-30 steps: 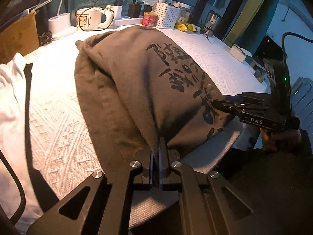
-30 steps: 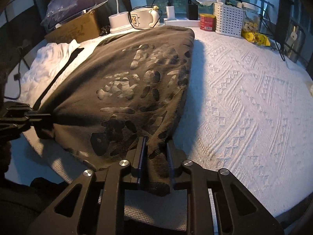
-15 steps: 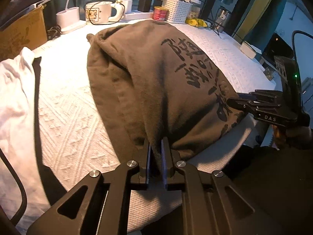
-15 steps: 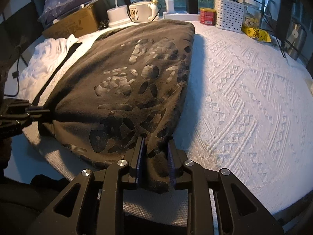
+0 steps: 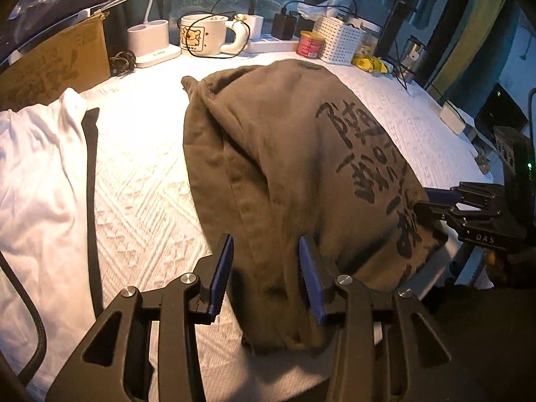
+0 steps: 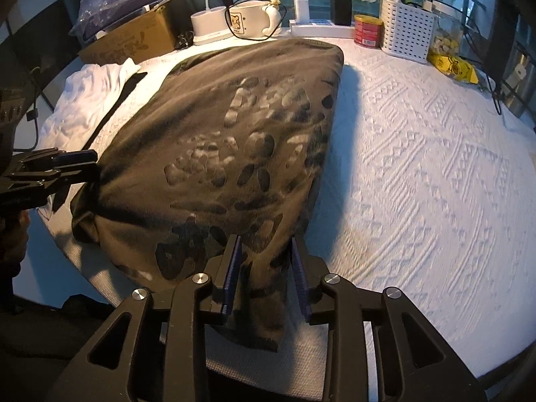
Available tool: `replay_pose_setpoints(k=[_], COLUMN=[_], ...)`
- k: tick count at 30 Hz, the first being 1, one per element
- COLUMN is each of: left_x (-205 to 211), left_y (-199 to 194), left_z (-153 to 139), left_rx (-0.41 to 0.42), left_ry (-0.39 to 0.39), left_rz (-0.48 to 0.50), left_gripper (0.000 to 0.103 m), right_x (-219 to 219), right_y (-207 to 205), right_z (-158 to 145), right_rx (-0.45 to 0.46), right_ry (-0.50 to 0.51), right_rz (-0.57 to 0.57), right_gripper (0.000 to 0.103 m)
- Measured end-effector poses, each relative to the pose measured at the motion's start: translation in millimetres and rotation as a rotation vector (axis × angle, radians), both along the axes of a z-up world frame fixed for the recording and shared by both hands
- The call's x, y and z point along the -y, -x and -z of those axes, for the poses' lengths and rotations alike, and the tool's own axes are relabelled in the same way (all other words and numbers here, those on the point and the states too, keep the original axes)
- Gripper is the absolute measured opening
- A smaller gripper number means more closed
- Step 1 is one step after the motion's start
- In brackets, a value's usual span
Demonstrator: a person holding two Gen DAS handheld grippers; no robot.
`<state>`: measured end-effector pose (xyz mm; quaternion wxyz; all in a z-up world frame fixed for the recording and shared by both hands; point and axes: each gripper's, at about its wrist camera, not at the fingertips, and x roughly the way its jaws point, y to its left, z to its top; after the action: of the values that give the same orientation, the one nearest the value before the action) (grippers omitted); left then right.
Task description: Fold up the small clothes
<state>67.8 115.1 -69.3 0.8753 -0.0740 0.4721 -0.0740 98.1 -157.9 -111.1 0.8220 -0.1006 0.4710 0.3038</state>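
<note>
We see the folded olive-brown sweatshirt with black brush-style lettering [image 5: 301, 167] lying on the white textured bedspread [image 5: 140, 201], its near hem at the table's front edge. Our left gripper [image 5: 266, 254] has just been opening; its blue pads stand apart with the hem between them, no longer pinched. Our right gripper [image 6: 264, 261] has also just been opening, the cloth hanging loosely between its pads. To the left lies a crumpled white garment [image 5: 37, 167] beside a black strap [image 5: 90, 181]. Along the far edge stand a brown cardboard box [image 5: 53, 70], a white mug with a cartoon print [image 5: 201, 35], a red tin [image 5: 311, 44], a white perforated basket [image 5: 340, 40] and a yellow packet [image 6: 452, 63], all well clear of the sweatshirt.
</note>
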Motion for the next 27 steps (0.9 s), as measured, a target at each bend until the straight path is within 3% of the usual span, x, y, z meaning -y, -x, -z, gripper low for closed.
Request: replay_pose_setpoints(k=[1,3,27], left_x=[-1,-3,-11], left_y=[-3,-7,-76], left_z=[-1,-5,-13], left_rx=[0.005,0.020,0.019], left_ry=[0.001,0.000,0.025], left_rz=[-0.014,-0.035,-0.078], left_gripper=[0.053,0.059,0.059], right_x=[0,0,1], right_y=[-2,-6,-83], right_z=[-2,-6,-17], right_rx=[0.002,0.002,0.004], right_ry=[-0.002,-0.015,-0.052], right_rz=[-0.003,-0.013,0.014], right_gripper=[0.041,0.047,0.050])
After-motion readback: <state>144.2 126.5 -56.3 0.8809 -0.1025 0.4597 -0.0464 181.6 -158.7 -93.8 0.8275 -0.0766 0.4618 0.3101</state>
